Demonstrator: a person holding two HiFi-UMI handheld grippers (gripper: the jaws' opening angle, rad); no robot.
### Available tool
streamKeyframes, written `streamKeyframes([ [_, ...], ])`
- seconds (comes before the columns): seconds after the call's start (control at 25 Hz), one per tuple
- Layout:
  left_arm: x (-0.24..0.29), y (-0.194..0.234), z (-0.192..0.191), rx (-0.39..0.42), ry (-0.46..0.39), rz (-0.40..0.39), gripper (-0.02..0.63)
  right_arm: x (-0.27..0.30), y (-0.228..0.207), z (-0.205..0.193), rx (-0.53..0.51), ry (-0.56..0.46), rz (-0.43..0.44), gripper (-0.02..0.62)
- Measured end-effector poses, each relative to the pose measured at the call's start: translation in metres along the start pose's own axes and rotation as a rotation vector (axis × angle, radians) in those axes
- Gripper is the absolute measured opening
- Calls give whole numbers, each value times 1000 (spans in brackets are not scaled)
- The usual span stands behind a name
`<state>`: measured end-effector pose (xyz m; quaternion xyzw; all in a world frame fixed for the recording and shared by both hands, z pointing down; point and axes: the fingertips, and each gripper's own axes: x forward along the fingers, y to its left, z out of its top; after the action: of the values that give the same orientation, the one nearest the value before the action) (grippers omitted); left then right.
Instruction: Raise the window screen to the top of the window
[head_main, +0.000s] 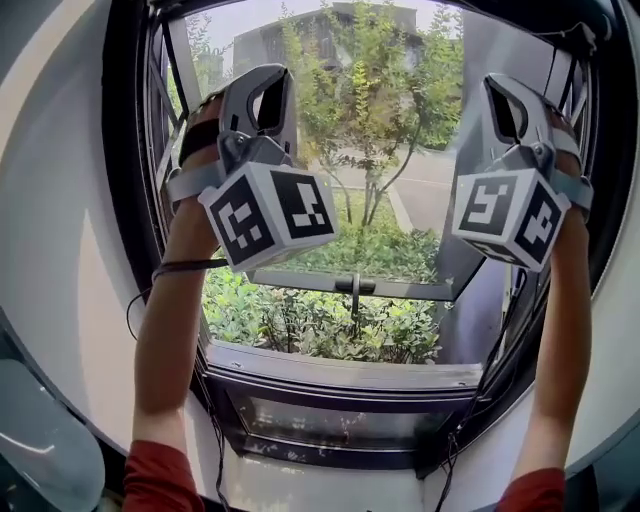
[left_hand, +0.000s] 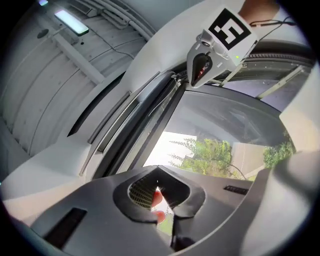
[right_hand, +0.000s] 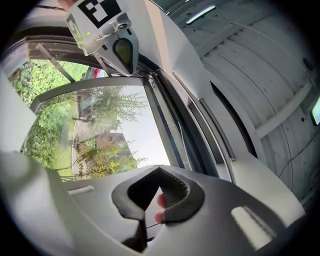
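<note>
The window (head_main: 300, 375) has a dark frame, and through its glass I see trees and shrubs. A grey horizontal bar (head_main: 300, 279) with a small dark handle (head_main: 355, 288) crosses the opening at mid-height. I cannot make out any screen mesh. My left gripper (head_main: 262, 78) is held up before the left of the glass and my right gripper (head_main: 505, 88) before the right. Both point upward and touch nothing. In the left gripper view the left gripper (left_hand: 159, 200) is shut and empty below the upper frame (left_hand: 150, 115). The right gripper (right_hand: 152, 202) is likewise shut and empty.
A white curved wall (head_main: 70, 230) surrounds the window. A lower fixed pane (head_main: 340, 420) sits beneath the sill. Thin black cables (head_main: 140, 300) hang from the wrists. A ceiling light (left_hand: 72, 22) and ribbed ceiling panels lie above. Each gripper's marker cube (left_hand: 227, 30) shows in the other's view.
</note>
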<state>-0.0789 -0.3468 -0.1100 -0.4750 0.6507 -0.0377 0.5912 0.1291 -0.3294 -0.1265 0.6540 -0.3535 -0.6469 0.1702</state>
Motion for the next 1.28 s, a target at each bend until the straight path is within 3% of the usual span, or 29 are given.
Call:
streamKeyframes([
  [0.68, -94, -98, -38, -420, 34, -122, 6, -97, 63, -23, 389, 47, 100, 9],
  [0.84, -121, -130, -53, -503, 93, -190, 6, -122, 86, -34, 494, 71, 141, 9],
  [1.28, -203, -186, -95, -667, 252, -280, 6, -202, 148, -53, 820, 135, 244, 9],
])
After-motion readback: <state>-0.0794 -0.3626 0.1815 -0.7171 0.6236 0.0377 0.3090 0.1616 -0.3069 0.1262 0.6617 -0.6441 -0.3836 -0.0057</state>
